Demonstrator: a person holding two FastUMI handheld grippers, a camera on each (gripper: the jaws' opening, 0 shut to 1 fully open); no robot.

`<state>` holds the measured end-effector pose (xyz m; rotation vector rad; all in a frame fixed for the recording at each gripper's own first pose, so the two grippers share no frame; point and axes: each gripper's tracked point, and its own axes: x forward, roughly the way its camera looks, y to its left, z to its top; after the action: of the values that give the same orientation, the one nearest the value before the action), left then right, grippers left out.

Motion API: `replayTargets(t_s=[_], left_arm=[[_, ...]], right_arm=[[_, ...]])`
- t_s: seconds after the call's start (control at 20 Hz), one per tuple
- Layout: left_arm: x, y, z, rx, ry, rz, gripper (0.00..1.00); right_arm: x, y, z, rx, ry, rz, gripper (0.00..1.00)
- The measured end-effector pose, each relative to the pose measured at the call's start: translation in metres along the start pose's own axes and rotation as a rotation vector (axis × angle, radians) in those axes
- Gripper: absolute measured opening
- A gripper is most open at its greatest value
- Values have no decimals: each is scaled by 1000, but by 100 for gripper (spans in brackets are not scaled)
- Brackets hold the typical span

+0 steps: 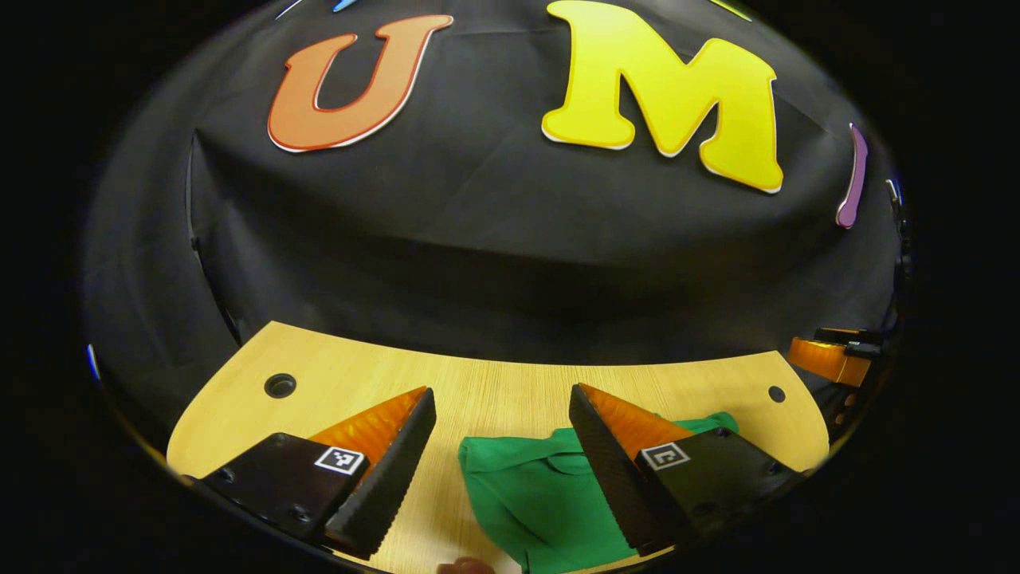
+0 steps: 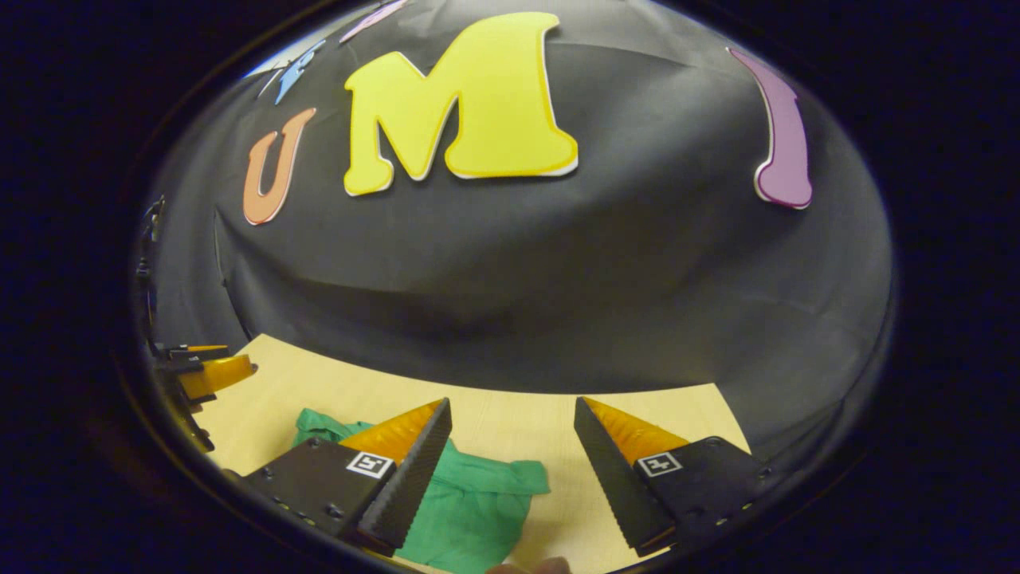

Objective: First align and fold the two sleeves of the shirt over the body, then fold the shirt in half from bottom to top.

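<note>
Spread-fingered left tool (image 1: 502, 395) above green shirt (image 1: 542, 494) on wooden table (image 1: 494, 383)

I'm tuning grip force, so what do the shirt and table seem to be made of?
Shirt: apparently soft woven cloth, matte green; it creases and bunches. Table: seemingly light wood or wood-look laminate, smooth; fine straight grain lines show, with round holes near the corners.

The shirt (image 1: 542, 494) lies on the table (image 1: 494, 391), before the wall (image 1: 510, 239).

Bare table (image 1: 494, 383) beyond the crumpled shirt (image 1: 542, 494), apparently unobstructed up to the wall.
</note>
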<state>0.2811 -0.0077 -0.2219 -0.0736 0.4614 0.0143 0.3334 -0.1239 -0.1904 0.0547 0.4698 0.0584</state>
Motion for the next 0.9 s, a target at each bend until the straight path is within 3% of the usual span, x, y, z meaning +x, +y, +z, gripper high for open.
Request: replayTargets(t_s=[0.1, 0.25, 0.35, 0.55, 0.9], left_arm=[[-23, 3, 17, -6, -37, 6, 100], [-71, 6, 41, -27, -95, 12, 100], [-109, 9, 52, -4, -125, 26, 100], [-203, 7, 74, 21, -218, 33, 100], [-332, 4, 72, 38, -325, 14, 100]], right_arm=[[-24, 9, 13, 0, -35, 1, 92], [-77, 26, 27, -7, -86, 8, 95], [-112, 34, 31, -19, -127, 0, 92], [-199, 63, 29, -30, -179, -2, 95], [-336, 95, 15, -24, -276, -55, 97]])
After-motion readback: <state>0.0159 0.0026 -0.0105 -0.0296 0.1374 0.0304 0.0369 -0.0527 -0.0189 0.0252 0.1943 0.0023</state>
